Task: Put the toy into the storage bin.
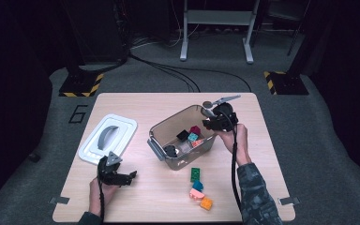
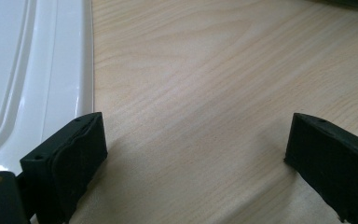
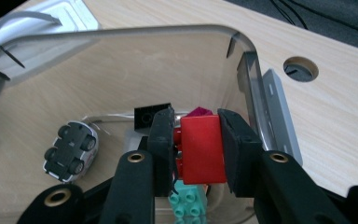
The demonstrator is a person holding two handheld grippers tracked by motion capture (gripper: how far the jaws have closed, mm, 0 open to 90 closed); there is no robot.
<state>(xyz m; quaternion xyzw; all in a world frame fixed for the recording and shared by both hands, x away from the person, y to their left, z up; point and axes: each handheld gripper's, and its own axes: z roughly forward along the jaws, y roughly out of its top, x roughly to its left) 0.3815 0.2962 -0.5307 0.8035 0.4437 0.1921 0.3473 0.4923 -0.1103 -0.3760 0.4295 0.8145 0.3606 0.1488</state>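
Right gripper (image 3: 196, 144) pinching a red brick (image 3: 203, 148), held above the inside of the clear bin (image 3: 121, 35). In the bin: toy car (image 3: 71, 149) upside down, black brick (image 3: 147, 116), teal brick (image 3: 189, 203), magenta brick (image 3: 200, 112). White lid (image 1: 108, 138) left of bin. Left gripper (image 2: 196, 154) spread, empty, beside lid.

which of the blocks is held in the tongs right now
The red block, clamped in the right tongs over the clear bin; the others lie loose.
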